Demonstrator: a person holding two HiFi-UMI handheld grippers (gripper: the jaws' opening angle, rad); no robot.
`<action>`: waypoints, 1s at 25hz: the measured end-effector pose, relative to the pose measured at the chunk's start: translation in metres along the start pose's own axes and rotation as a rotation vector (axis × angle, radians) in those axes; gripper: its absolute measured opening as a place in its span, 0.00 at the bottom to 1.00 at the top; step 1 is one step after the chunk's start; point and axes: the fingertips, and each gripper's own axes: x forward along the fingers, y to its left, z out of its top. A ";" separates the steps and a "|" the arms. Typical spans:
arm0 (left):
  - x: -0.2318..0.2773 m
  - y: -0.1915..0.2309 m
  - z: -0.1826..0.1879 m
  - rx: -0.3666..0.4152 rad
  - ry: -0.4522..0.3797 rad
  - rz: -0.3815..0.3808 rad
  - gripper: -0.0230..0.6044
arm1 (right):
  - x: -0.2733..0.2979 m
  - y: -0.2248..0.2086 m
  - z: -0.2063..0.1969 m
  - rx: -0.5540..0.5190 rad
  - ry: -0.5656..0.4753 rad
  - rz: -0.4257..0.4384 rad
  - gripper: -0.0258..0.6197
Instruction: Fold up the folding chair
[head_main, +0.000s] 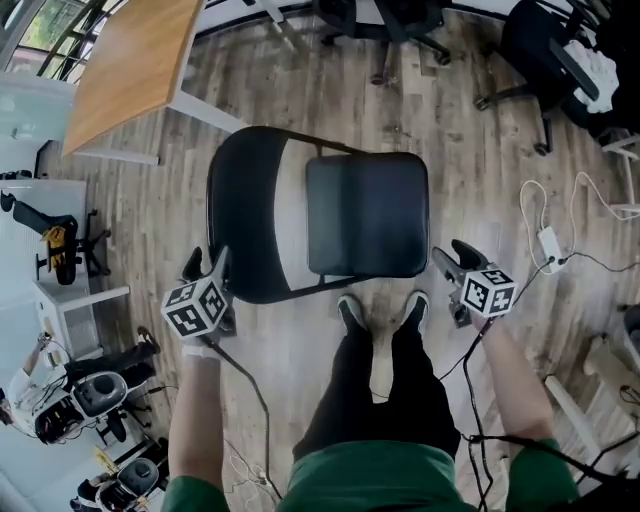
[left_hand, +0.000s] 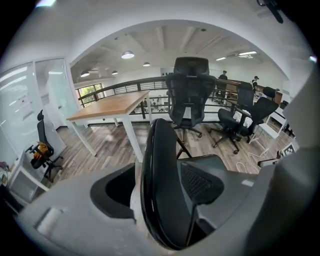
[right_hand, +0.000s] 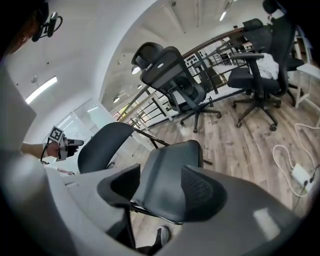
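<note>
Folding chair (head_main: 365, 215) unfolded, facing rightward, left tongs (head_main: 207, 263) apart, right tongs (head_main: 452, 256) apart

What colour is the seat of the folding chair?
The seat is black, seen best in the head view.

Bright light, ceiling lamps (left_hand: 128, 54) glowing, dark fisheye edges, foreground seemingly soft

No words, brand names or numbers can be read anywhere. The only printed signs are black-and-white square markers on the cube of the left hand-held gripper (head_main: 206, 262), at about 8 o'clock in the head view, and on the cube of the right hand-held gripper (head_main: 452, 252), at about 4 o'clock. They are coded patterns without letters or digits.
</note>
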 end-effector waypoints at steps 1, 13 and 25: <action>0.010 0.005 0.000 0.000 0.003 -0.002 0.48 | 0.010 -0.010 -0.005 0.018 0.006 0.000 0.44; 0.048 0.000 -0.024 0.016 0.137 -0.108 0.40 | 0.128 -0.114 -0.092 0.221 0.102 -0.012 0.54; 0.057 -0.002 -0.024 0.025 0.078 -0.112 0.38 | 0.191 -0.140 -0.146 0.398 0.166 0.131 0.63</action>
